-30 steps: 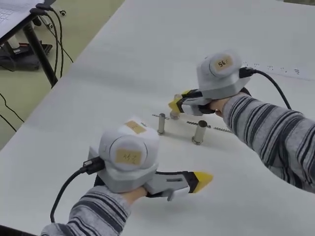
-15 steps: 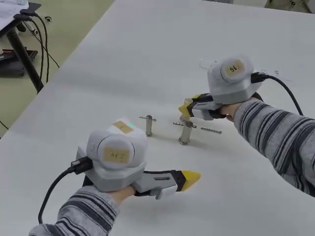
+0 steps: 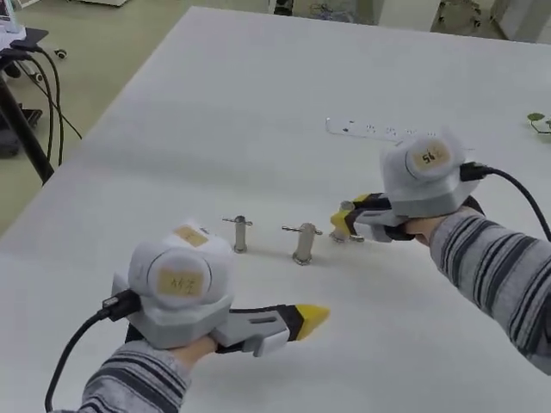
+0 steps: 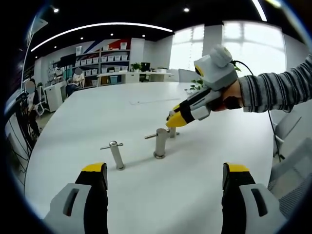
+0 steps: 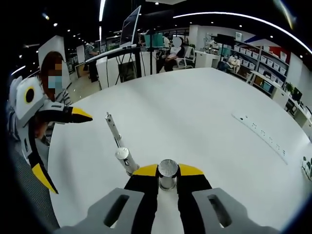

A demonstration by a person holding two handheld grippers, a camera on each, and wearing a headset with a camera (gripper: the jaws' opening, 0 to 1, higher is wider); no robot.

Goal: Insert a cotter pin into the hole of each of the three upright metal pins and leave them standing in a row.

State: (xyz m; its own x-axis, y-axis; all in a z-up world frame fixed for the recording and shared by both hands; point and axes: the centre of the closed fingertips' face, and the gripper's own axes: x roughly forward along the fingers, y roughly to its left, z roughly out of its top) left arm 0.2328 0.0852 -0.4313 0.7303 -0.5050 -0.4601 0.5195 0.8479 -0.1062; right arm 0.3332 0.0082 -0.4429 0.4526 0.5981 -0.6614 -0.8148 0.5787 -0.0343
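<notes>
1. Each metal pin (image 3: pixel 304 243) is bare grey metal with a dull, brushed sheen.
2. The table (image 3: pixel 258 103) is white, smooth and matt.
3. The left gripper (image 3: pixel 306 318) and right gripper (image 3: pixel 337 225) have smooth pale-grey plastic shells and yellow jaw tips.
4. The sleeve (image 3: pixel 495 271) is striped knit cloth.

three pins stand on one table (image 3: pixel 258 103): an end pin (image 3: pixel 240 234) at 9 o'clock of the row, a mid pin (image 3: pixel 304 243), and a far pin (image 3: pixel 346 207) at 3 o'clock. two cotters show clearly, a first cotter (image 3: pixel 238 222) through the end pin and a second cotter (image 3: pixel 301 230) through the mid pin; whether a third sits in the far pin i cannot tell. two grippers: left gripper (image 3: pixel 310 317) at 6 o'clock of the row, right gripper (image 3: pixel 343 225) at 3 o'clock. two cables, a left cable (image 3: pixel 77 344) and a right cable (image 3: pixel 516 194). one power strip (image 3: pixel 370 131) at 1 o'clock.
</notes>
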